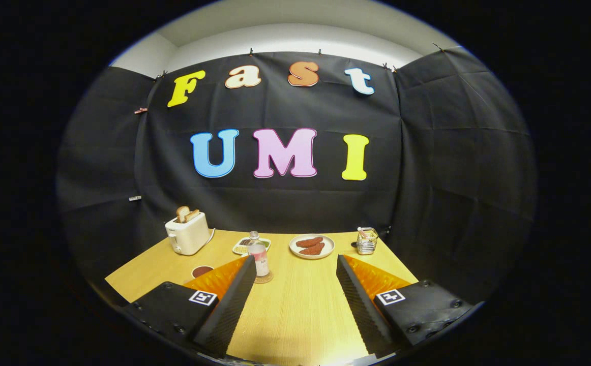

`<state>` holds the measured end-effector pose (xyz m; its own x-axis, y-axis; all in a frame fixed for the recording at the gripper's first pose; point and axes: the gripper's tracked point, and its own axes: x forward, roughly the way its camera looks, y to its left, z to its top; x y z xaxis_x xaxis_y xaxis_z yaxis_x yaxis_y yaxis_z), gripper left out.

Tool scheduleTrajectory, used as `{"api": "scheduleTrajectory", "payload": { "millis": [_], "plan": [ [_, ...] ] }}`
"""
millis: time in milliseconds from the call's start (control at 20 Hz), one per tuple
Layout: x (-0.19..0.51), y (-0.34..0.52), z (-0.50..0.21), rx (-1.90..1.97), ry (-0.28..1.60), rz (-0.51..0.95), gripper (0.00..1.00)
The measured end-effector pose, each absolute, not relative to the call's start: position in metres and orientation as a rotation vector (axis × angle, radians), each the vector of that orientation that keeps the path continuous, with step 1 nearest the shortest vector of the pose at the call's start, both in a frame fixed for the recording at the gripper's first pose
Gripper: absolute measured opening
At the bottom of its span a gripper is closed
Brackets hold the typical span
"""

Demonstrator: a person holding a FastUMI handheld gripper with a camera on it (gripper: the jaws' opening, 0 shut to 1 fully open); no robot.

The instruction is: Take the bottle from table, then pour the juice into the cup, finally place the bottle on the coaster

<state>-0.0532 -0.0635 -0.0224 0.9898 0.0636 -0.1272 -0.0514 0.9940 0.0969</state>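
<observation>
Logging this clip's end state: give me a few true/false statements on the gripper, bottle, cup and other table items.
1. The gripper is open with nothing between its fingers. True.
2. The bottle lies on its side. False: it stands upright on the coaster, just ahead of the left finger.
3. The toaster holds bread. True.
4. The plate is bare. False: reddish-brown pieces lie on it.
5. The cup stands right of the plate. False: it stands left of the bottle, near the toaster.
</observation>
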Motion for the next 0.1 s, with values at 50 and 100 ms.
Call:
{"api": "scheduleTrajectory", "payload": {
  "millis": [50,100],
  "plan": [
    [-0.0564,-0.0612,-0.0161,0.097,0.120,0.067,0.97],
    [-0.0583,-0.0573,-0.0131,0.089,0.113,0.077,0.97]
  ]
}}
